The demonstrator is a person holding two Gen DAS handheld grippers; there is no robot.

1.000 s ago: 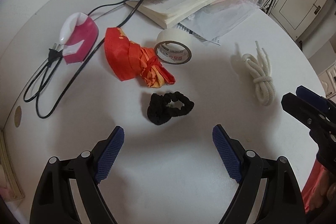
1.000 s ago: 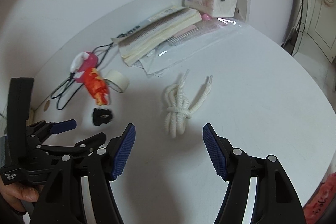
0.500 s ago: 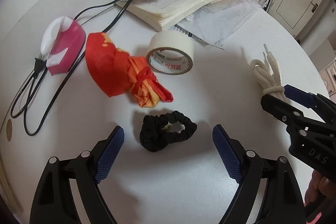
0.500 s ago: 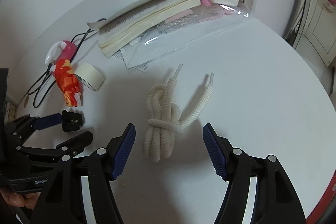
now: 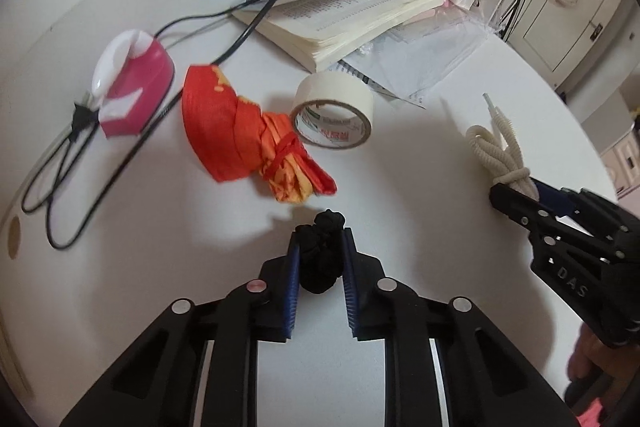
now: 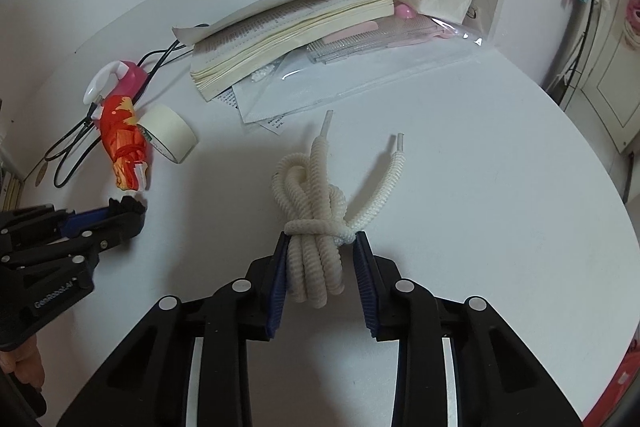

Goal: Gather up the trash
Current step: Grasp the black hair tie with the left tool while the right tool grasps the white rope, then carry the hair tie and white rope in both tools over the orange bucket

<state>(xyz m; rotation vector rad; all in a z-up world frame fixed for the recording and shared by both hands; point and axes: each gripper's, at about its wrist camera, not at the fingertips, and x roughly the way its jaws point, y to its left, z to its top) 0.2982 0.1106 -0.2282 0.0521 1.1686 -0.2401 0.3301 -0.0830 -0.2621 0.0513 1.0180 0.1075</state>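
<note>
On the round white table [image 5: 400, 187], with the roll of cream paper masking tape [image 5: 332, 115] as the marker, the items run from left to right. Far left of the tape lies a glossy pink and white plastic gadget [image 5: 132, 83] with a thin black cable [image 5: 60, 163] looped beside it. Just left of the tape, nearly touching it, sits a crumpled red-orange wrapper [image 5: 240, 139] bunched and tied at one end. Behind the tape a thick open book with yellowed pages [image 5: 352, 11] rests on clear plastic sleeves. In front of the tape, the left gripper [image 5: 320, 259] has its ribbed blue pads pressed together on a soft black fabric scrunchie [image 5: 320, 255], squashed into a lump. Well to the right of the tape, the right gripper [image 6: 320, 267] has just been closing around a coiled, knotted cream shoelace of ribbed weave [image 6: 316, 227]; its pads clamp the bundle's lower loops, while the two clear-tipped ends splay outward on the table.
</note>
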